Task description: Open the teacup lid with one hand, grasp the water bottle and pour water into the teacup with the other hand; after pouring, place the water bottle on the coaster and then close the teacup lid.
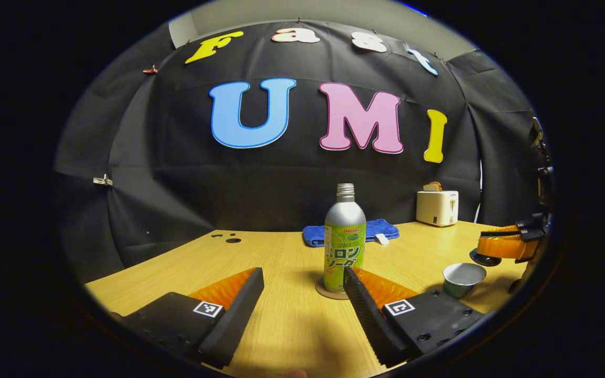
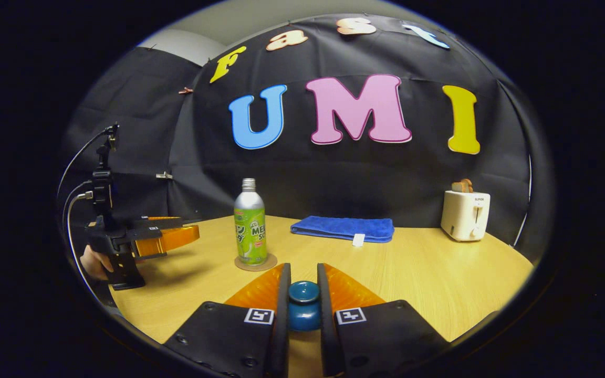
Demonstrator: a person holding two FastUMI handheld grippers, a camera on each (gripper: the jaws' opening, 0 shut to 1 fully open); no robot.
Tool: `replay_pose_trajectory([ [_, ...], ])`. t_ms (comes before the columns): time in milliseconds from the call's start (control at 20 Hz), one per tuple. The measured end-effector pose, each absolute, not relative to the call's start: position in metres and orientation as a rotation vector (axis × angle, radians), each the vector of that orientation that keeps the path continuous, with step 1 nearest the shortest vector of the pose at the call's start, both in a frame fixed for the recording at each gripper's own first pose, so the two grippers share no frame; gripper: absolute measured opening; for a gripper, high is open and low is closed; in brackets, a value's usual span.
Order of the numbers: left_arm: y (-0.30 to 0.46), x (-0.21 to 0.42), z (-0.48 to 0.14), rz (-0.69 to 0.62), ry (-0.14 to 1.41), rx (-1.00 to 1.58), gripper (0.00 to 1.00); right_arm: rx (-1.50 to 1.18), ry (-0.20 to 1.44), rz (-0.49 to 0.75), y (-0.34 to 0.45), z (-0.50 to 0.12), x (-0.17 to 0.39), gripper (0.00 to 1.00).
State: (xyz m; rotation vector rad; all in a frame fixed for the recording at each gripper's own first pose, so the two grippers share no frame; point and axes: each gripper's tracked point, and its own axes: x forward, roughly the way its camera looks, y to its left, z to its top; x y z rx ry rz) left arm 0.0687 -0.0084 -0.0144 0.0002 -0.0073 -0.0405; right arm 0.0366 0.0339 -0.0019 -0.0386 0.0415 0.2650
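A silver water bottle (image 1: pixel 344 239) with a green label stands upright on a round coaster (image 1: pixel 325 291) mid-table. My left gripper (image 1: pixel 302 275) is open just short of it, its right finger close to the bottle's base. A lidless teacup (image 1: pixel 462 278) sits to the right. Above it my right gripper (image 1: pixel 507 244) holds the dark lid (image 1: pixel 483 258). In the right gripper view, the right gripper (image 2: pixel 303 270) is shut on the blue lid knob (image 2: pixel 303 299). The bottle (image 2: pixel 250 223), its coaster (image 2: pixel 269 261) and the hand-held left gripper (image 2: pixel 187 233) lie to the left.
A folded blue towel (image 1: pixel 378 229) (image 2: pixel 342 228) lies behind the bottle by the wall. A white toaster (image 1: pixel 437 208) (image 2: pixel 465 214) with toast stands at the back right. Bare wooden table (image 1: pixel 281 325) stretches in front of the bottle.
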Motion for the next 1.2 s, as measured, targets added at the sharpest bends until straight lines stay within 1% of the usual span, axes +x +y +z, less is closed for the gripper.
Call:
replay_pose_trajectory([
  [200, -0.008, 0.069, -0.015, -0.039, -0.006, 0.000, 0.96, -0.035, 0.118, 0.284, 0.049, -0.021, 0.050, 0.28],
  [250, -0.008, 0.069, -0.014, -0.039, -0.006, 0.000, 0.96, -0.017, 0.132, 0.300, 0.053, -0.023, 0.051, 0.31],
  [300, -0.008, 0.069, -0.015, -0.034, -0.005, 0.000, 0.96, -0.007, 0.143, 0.305, 0.055, -0.024, 0.054, 0.28],
  [450, -0.008, 0.069, -0.014, -0.029, -0.005, 0.000, 0.96, -0.032, 0.195, 0.296, 0.055, -0.033, 0.057, 0.28],
  [600, -0.007, 0.069, -0.014, -0.029, -0.006, 0.000, 0.96, -0.050, 0.236, 0.299, 0.058, -0.039, 0.059, 0.31],
  [650, -0.007, 0.069, -0.015, -0.029, -0.005, 0.000, 0.96, -0.051, 0.243, 0.300, 0.056, -0.039, 0.059, 0.27],
  [700, -0.007, 0.068, -0.014, -0.029, -0.006, 0.000, 0.96, -0.052, 0.244, 0.301, 0.057, -0.040, 0.059, 0.33],
  [800, -0.007, 0.068, -0.014, -0.027, -0.006, 0.000, 0.96, -0.050, 0.242, 0.301, 0.056, -0.040, 0.058, 0.35],
  [850, -0.006, 0.068, -0.015, -0.023, -0.005, 0.000, 0.96, -0.044, 0.230, 0.297, 0.054, -0.037, 0.056, 0.30],
  [900, -0.006, 0.068, -0.014, -0.019, -0.004, 0.000, 0.96, -0.034, 0.199, 0.291, 0.051, -0.031, 0.055, 0.41],
  [1000, -0.007, 0.067, -0.014, -0.019, -0.004, -0.001, 0.96, -0.016, 0.137, 0.276, 0.045, -0.021, 0.053, 0.55],
  [1050, -0.008, 0.067, -0.014, -0.019, -0.004, -0.001, 0.96, -0.014, 0.118, 0.271, 0.042, -0.018, 0.051, 0.58],
  [1150, -0.010, 0.065, -0.014, -0.021, -0.004, 0.000, 0.96, -0.010, 0.081, 0.246, 0.031, -0.013, 0.047, 0.66],
  [1200, -0.012, 0.064, -0.014, -0.021, -0.004, -0.001, 0.96, 0.000, 0.057, 0.231, 0.025, -0.009, 0.045, 0.80],
])
